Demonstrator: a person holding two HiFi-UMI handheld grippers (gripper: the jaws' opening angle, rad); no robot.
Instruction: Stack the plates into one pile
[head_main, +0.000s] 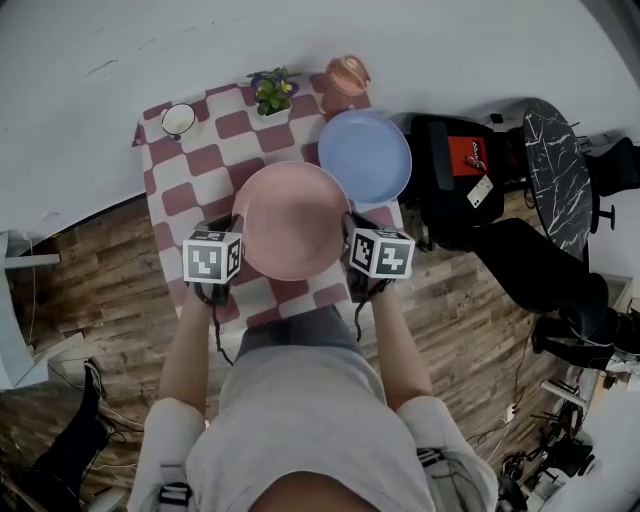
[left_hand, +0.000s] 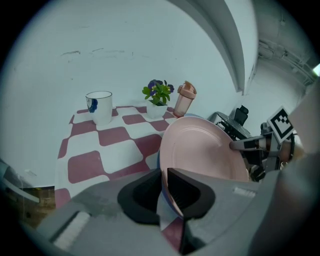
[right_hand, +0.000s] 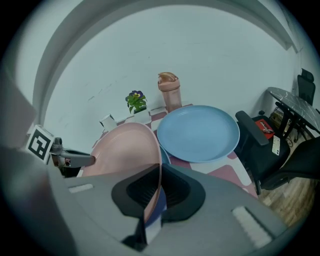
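Person (head_main: 300, 430): grey shirt fills the bottom of the head view, with both forearms reaching out to the tools.
Left gripper (head_main: 236, 224): clamped on the left rim of the pink plate (head_main: 292, 220). Its own view shows both jaws pinched right onto the edge (left_hand: 205, 150).
Right gripper (head_main: 352, 224): same deal on the opposite rim, with the jaws closed on the plate edge (right_hand: 125, 150).
Pink plate: held between the two tools over the near half of the checkered tablecloth (head_main: 170, 195). It looks tilted in both gripper views, and I can't tell if any part touches the cloth.
Blue edge: a darker blue sliver sits right under the pink rim inside both sets of jaws. Might be a second plate nested underneath, honestly can't say.
Light blue plate (head_main: 365, 155): flat on the cloth, further back and to the right, just beside the pink one (right_hand: 200, 132).
White mug (head_main: 179, 119): back left corner of the cloth.
Potted plant (head_main: 272, 92): back edge, purple flowers, between the mug and the bottle.
Pink bottle (head_main: 348, 75): upright at the back right, just behind the light blue plate.
Black chair (head_main: 460, 170): right beside the table, on the wooden floor (head_main: 90, 300).
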